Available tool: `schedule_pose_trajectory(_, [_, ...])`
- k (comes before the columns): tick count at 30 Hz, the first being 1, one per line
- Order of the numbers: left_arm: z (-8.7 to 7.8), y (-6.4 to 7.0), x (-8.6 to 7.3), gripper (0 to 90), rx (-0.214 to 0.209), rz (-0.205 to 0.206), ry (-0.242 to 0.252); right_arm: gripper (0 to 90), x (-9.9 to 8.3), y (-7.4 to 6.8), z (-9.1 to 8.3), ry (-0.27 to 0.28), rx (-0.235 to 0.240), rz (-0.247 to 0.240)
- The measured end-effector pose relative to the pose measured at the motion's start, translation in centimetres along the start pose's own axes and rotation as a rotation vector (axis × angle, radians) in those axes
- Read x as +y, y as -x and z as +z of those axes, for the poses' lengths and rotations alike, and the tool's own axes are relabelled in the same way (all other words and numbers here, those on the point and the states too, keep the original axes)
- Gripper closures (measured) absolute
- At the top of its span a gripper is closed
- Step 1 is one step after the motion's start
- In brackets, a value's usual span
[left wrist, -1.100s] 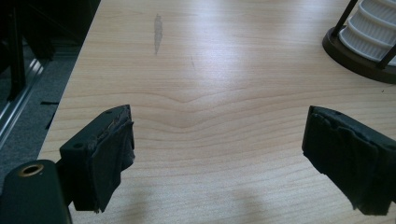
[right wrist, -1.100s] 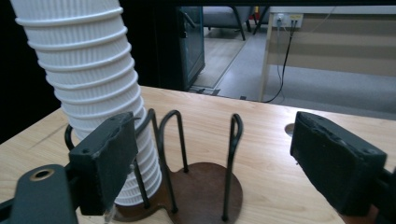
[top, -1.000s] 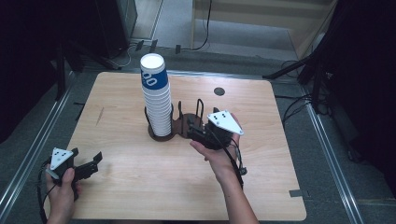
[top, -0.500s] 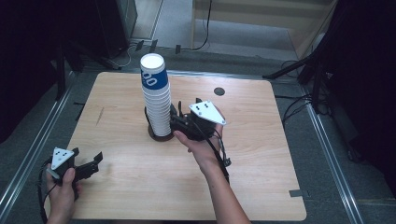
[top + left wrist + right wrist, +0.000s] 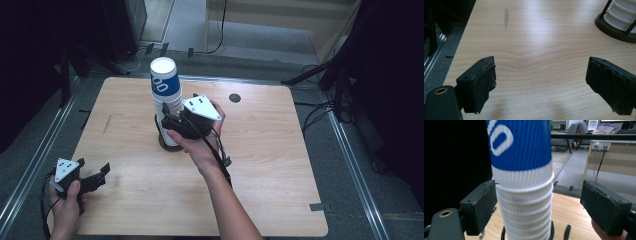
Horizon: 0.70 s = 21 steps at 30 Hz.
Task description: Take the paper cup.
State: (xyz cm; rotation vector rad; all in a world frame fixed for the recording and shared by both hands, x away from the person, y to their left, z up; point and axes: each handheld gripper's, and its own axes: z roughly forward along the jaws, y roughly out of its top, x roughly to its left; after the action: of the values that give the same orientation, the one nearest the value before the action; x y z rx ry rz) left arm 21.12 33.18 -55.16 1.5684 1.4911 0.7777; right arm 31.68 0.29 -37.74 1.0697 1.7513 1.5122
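Note:
A tall stack of paper cups, white-ribbed with a blue printed top cup, stands upside down in a dark wire holder near the table's middle. My right gripper is open around the stack's ribbed rims; in the right gripper view the stack sits between the jaws, its left side touching the left pad, with a gap to the right pad. My left gripper rests open at the table's front left corner, holding nothing. The left gripper view has the holder's base far off at top right.
The wooden table has a round dark cable hole at the back and a grey scuff mark on its left part. Metal rails run along both sides, with cables and stand legs on the floor around them.
My right gripper has moved left from beside the holder and now has its jaws around the cup stack. The left gripper has stayed where it was.

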Motion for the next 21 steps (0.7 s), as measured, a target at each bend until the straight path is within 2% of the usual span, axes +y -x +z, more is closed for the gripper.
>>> schedule_pose_trajectory(3, [0.0,0.0,0.0,9.8,0.001,0.002,-0.003,13.9,0.5,-0.4,0.6,0.001,0.012,0.016])
schedule_pose_trajectory(10, [0.0,0.0,0.0,9.9,-0.001,0.002,-0.002,13.9,1.4,-1.6,2.1,0.004,0.019,0.015])
schedule_pose_trajectory(14, [0.0,0.0,0.0,9.8,-0.004,-0.002,0.002,13.6,1.8,-2.2,3.2,0.0,-0.004,0.015])
schedule_pose_trajectory(21, [0.0,-0.1,0.0,9.9,-0.007,0.001,-0.001,13.8,2.6,-2.2,4.5,0.002,-0.046,0.02])
